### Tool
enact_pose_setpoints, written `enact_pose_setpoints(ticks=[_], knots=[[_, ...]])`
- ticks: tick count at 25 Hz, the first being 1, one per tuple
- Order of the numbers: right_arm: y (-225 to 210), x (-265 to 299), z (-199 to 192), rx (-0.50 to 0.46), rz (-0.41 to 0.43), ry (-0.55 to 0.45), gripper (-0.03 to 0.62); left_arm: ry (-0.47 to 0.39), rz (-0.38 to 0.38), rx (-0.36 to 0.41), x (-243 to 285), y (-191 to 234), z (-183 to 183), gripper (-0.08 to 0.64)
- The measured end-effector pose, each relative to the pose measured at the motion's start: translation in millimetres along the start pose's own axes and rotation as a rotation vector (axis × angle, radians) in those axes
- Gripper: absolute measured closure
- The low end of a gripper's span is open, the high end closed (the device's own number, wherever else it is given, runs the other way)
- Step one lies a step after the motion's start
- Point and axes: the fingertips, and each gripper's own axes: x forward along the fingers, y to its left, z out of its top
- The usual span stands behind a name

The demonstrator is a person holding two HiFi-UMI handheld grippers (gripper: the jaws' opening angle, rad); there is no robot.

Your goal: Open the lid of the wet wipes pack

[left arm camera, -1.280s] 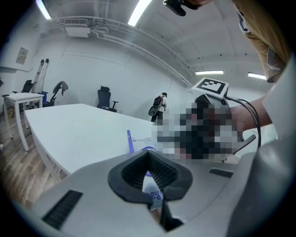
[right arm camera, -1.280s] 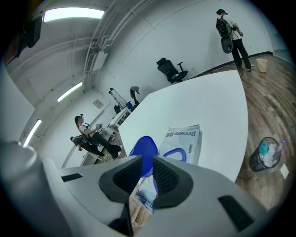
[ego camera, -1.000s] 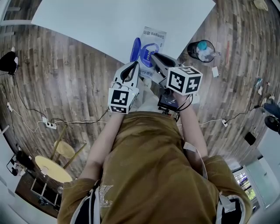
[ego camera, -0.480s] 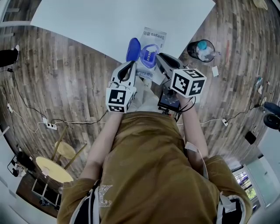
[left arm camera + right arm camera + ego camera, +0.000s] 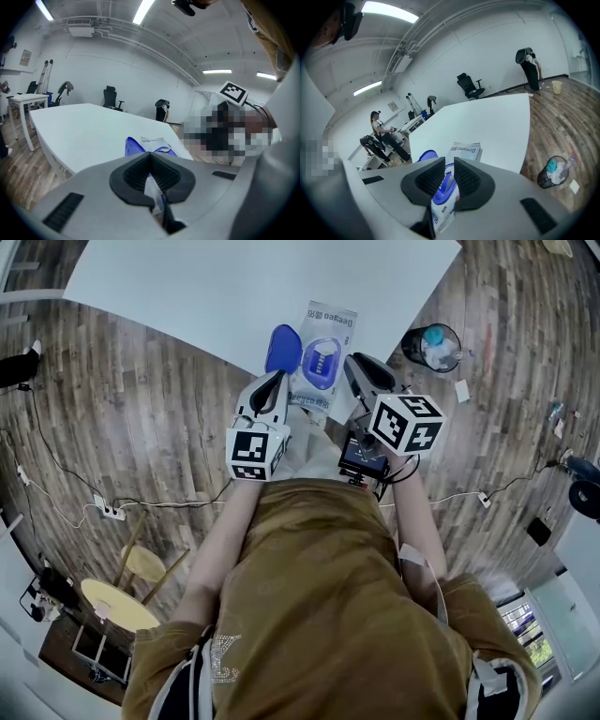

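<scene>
I see the wet wipes pack (image 5: 328, 334) at the near corner of the white desk (image 5: 234, 287). Its near end reaches over the desk edge towards me. Its blue lid (image 5: 279, 347) is already open and is folded out to the left side of the pack, so the oval opening (image 5: 319, 362) shows. The left gripper (image 5: 284, 382) has its jaws pressed together on a thin flap of the pack's near left edge; in the left gripper view (image 5: 151, 177) the film sits squeezed between the two dark pads. The right gripper (image 5: 356, 369) pinches the near right part of the pack, and in the right gripper view (image 5: 444, 180) the blue and white wrapper fills the narrow gap between its jaws. To the right of the desk, a dark bin (image 5: 431, 347) stands on the wooden floor (image 5: 141, 409).
</scene>
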Motion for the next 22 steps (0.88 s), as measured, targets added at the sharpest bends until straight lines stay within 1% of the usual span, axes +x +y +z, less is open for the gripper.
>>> enact_pose_setpoints(ticks=[3, 5, 7, 10, 17, 22], knots=[[-9, -2, 2, -0.060, -0.072, -0.024, 0.525, 0.020, 0.008, 0.003, 1, 5, -5, 0.560], [-15, -4, 3, -0.067, -0.108, -0.025, 0.525, 0.041, 0.014, 0.013, 3, 8, -10, 0.560], [-19, -5, 3, -0.060, -0.124, -0.022, 0.525, 0.058, 0.018, 0.028, 5, 8, -15, 0.560], [-23, -6, 4, -0.050, -0.134, -0.023, 0.525, 0.088, 0.025, 0.035, 7, 9, -23, 0.560], [-26, -9, 0, -0.040, -0.136, -0.012, 0.525, 0.129, 0.054, 0.026, 13, 19, -32, 0.560], [-25, -11, -2, -0.032, -0.133, -0.014, 0.525, 0.171, 0.040, -0.014, 20, 19, -40, 0.560]])
